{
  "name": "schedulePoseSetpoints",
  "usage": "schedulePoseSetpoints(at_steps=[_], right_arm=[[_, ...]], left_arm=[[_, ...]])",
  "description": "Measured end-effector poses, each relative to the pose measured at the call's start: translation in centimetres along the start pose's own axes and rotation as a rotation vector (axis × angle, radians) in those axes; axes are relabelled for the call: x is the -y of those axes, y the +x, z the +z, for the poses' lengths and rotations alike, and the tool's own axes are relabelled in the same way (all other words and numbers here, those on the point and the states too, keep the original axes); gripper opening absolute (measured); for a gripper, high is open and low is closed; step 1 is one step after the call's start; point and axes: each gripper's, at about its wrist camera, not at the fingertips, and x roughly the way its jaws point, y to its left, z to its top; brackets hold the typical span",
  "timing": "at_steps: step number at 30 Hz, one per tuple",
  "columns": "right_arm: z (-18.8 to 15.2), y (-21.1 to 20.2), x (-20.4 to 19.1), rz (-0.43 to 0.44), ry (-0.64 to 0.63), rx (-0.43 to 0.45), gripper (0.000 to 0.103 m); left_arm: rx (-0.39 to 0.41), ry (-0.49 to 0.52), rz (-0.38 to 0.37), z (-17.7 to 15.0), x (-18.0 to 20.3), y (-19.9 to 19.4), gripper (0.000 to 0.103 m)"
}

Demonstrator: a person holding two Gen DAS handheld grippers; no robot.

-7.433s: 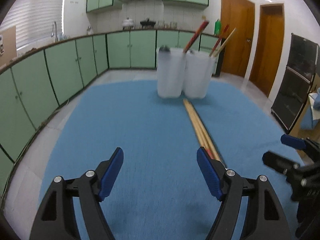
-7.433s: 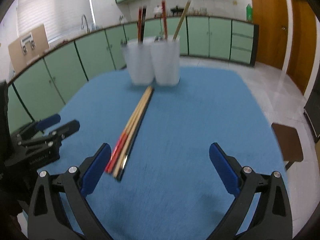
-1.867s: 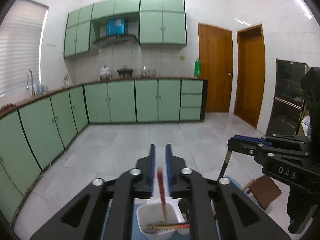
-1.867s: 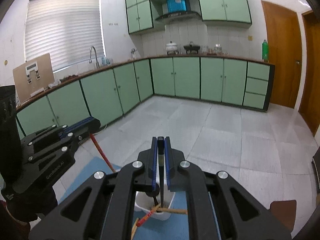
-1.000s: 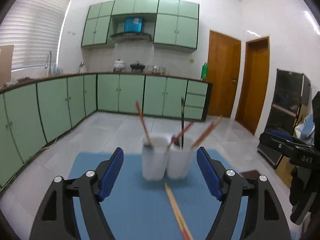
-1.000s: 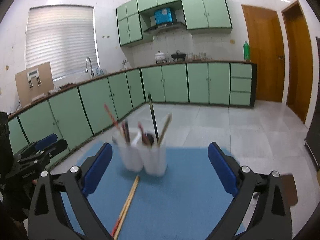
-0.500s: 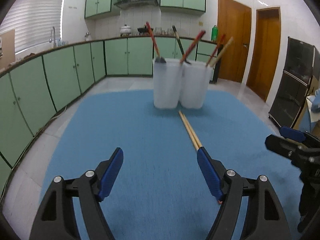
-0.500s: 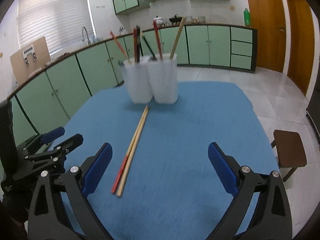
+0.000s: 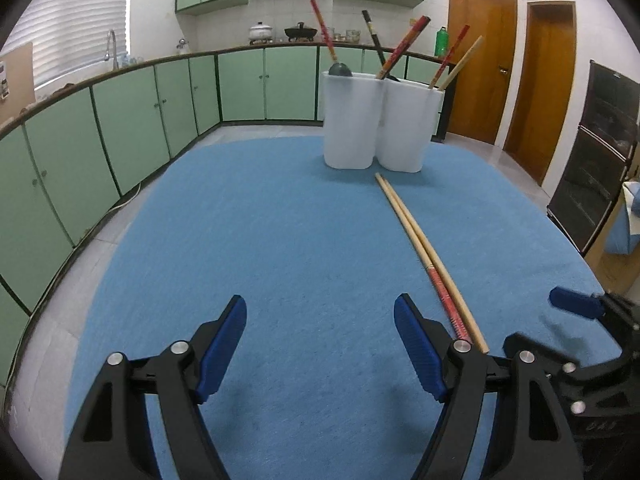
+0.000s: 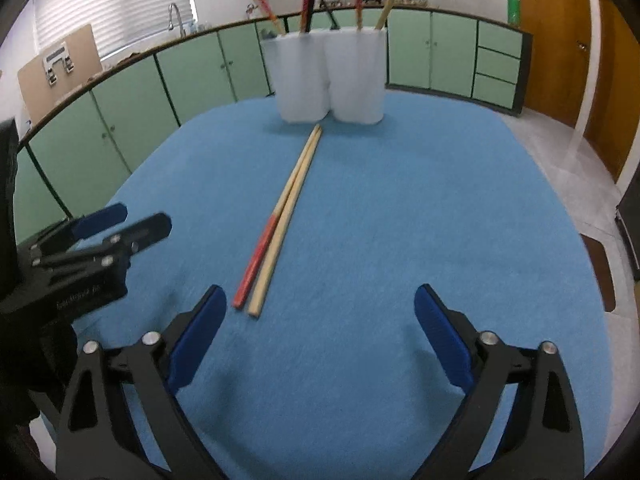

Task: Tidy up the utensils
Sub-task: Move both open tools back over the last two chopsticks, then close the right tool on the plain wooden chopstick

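Hovering low over blue mat (image 9: pixel 280 240), both grippers gaping, empty. Chopsticks (image 10: pixel 280 220) lying flat, long axis running toward twelve o'clock – near ends at eleven of right gripper (image 10: pixel 320 320), one of left gripper (image 9: pixel 320 340) – pointing at white holders (image 10: pixel 328 76).

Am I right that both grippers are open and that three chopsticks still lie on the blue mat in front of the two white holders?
Not quite: two chopsticks lie on the blue mat, as the right wrist view shows. Both the left gripper and right gripper are open, before the white holders.
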Motion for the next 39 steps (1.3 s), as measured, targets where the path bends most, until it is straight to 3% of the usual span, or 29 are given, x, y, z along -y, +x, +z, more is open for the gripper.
schedulePoseSetpoints(at_steps=[7, 20, 24, 30, 31, 34, 39], right_arm=[[-0.4, 0.6, -1.2, -0.031, -0.050, -0.039, 0.067], [-0.3, 0.7, 0.3, -0.089, -0.014, -0.054, 0.058], [-0.3, 0.4, 0.2, -0.032, -0.013, -0.041, 0.058], [0.0, 1.3, -0.8, -0.018, -0.034, -0.052, 0.033], [0.1, 1.4, -0.8, -0.012, -0.033, -0.052, 0.021], [0.1, 1.4, -0.8, -0.002, -0.030, -0.053, 0.006], [0.0, 1.1, -0.2, 0.015, 0.000, -0.043, 0.006]], left_arm=[[-0.001, -0.003, 0.004, -0.2, -0.3, -0.1, 0.075], [0.004, -0.013, 0.004, -0.3, -0.4, -0.2, 0.075], [0.002, -0.006, 0.008, -0.3, -0.2, -0.1, 0.075], [0.003, -0.005, 0.011, -0.3, -0.2, -0.1, 0.075], [0.002, -0.004, 0.012, -0.2, -0.2, -0.1, 0.075], [-0.004, 0.002, 0.017, -0.2, -0.1, 0.1, 0.075], [-0.009, 0.006, 0.017, -0.1, 0.5, 0.2, 0.075]])
